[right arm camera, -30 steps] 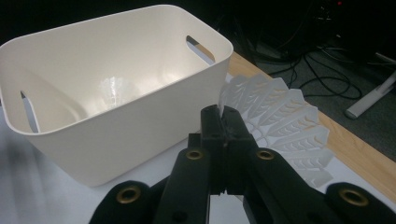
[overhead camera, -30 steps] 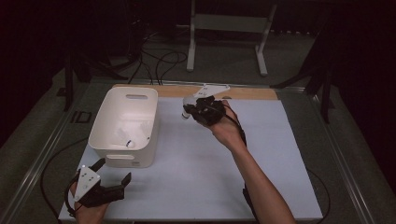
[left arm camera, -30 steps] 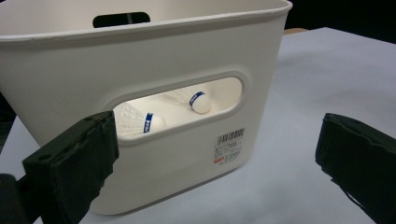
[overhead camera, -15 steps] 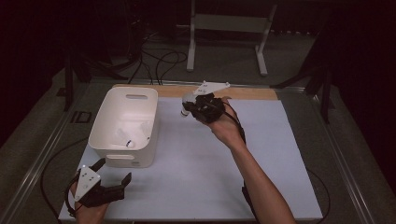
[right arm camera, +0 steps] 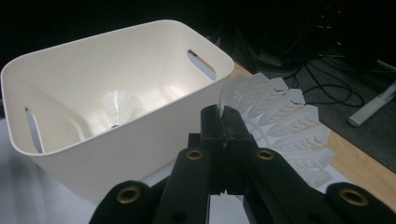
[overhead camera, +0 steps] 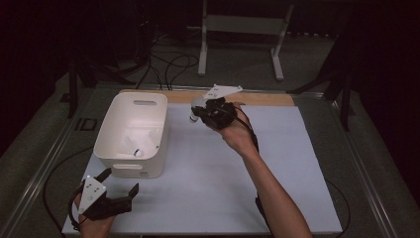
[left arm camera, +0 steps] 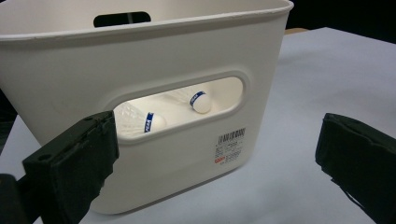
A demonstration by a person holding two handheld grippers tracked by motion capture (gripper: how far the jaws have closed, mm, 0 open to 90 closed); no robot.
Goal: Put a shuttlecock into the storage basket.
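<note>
A white plastic bin (overhead camera: 130, 170) stands at the table's left. Shuttlecocks lie in it: one (overhead camera: 138, 152) near the front wall, and two with blue bands (left arm camera: 140, 122) (left arm camera: 199, 101) seen through the handle slot. My right gripper (overhead camera: 200, 114) hovers just right of the bin's far corner, shut on the skirt of a white shuttlecock (right arm camera: 280, 123), jaws (right arm camera: 224, 119) pinching the skirt's edge. In the right gripper view the bin (right arm camera: 140, 128) is beyond the jaws, with another shuttlecock (right arm camera: 116, 109) on its floor. My left gripper (overhead camera: 120, 182) rests open in front of the bin (left arm camera: 163, 51).
A pale blue mat (overhead camera: 297, 163) covers the table, with a wooden strip (overhead camera: 267, 99) along its far edge. Cables (overhead camera: 168, 62) and a metal stand (overhead camera: 237, 29) are on the floor beyond. A cable (overhead camera: 52, 183) loops off the table's front left.
</note>
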